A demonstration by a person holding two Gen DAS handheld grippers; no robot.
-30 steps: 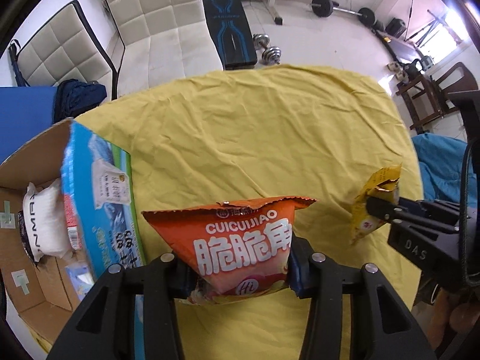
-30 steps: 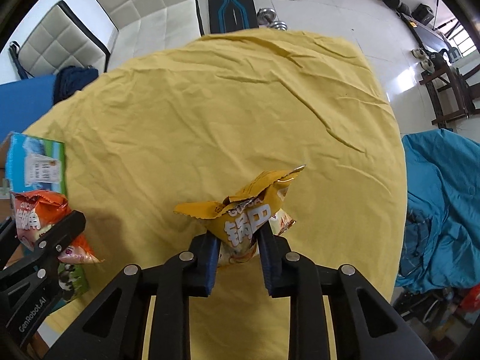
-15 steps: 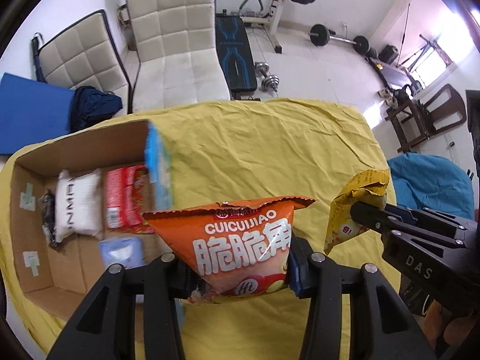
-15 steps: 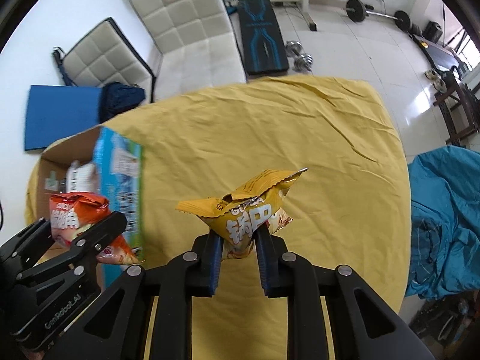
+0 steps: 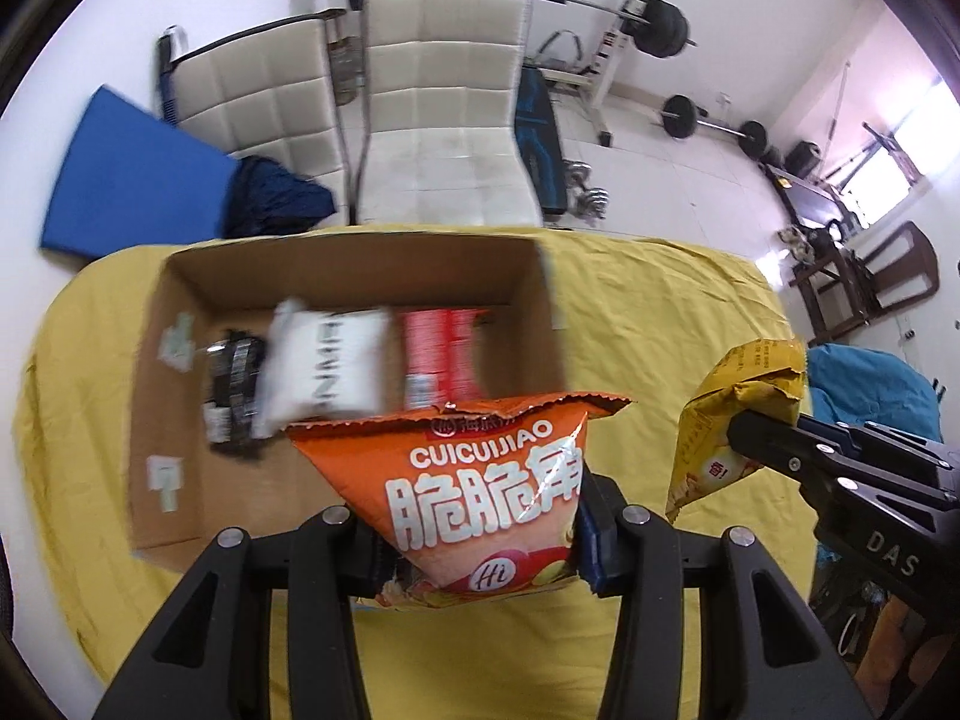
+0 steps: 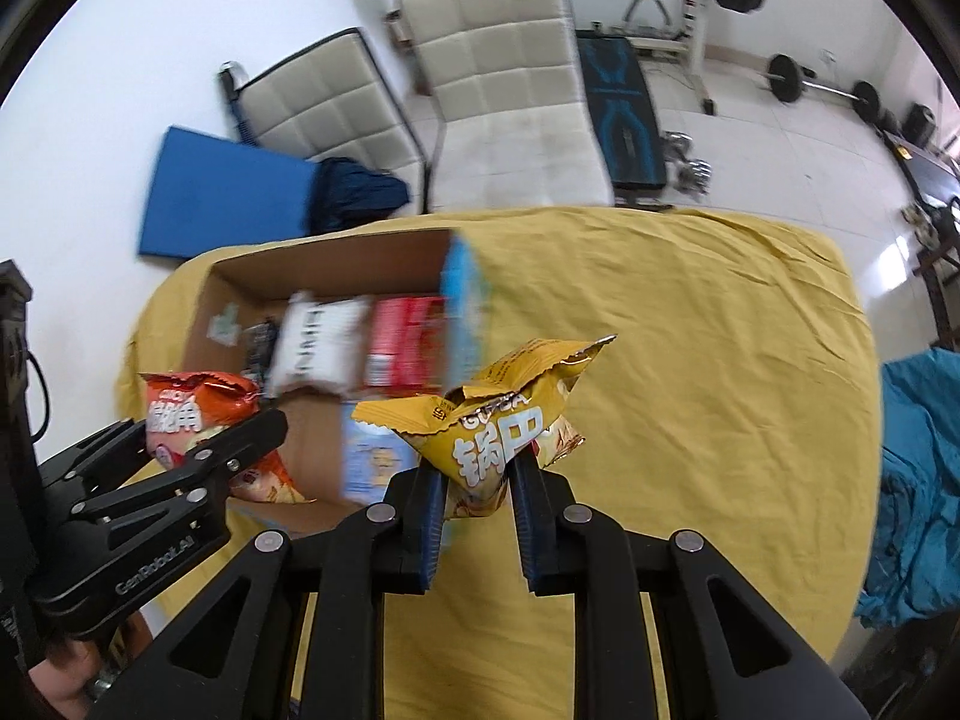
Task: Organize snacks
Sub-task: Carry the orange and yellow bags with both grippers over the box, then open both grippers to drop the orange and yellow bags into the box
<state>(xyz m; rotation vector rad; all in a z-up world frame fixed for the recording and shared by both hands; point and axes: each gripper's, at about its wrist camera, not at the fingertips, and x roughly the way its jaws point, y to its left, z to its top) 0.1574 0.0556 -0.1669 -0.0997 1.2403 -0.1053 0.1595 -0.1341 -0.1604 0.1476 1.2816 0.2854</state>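
Note:
My left gripper (image 5: pixel 480 546) is shut on an orange snack bag (image 5: pixel 480 480), held in the air over the near edge of an open cardboard box (image 5: pixel 180 396). My right gripper (image 6: pixel 477 501) is shut on a yellow snack bag (image 6: pixel 498 426), lifted above the yellow cloth just right of the box (image 6: pixel 312 264). Inside the box lie a white pack (image 5: pixel 324 360), a red pack (image 5: pixel 444 354) and a dark pack (image 5: pixel 231 384). In the right wrist view a light blue pack (image 6: pixel 372 456) also shows in the box.
A yellow cloth (image 6: pixel 690 360) covers the table. Two white padded chairs (image 5: pixel 444 108) stand behind it, with a blue mat (image 5: pixel 132 180) and dark cloth on the left. Gym weights and a bench fill the back. A teal fabric heap (image 6: pixel 924 480) lies at the right.
Both grippers have risen and swung left with their bags. The box interior has come fully into view beneath the orange bag, and the yellow bag is now near the box's right wall.

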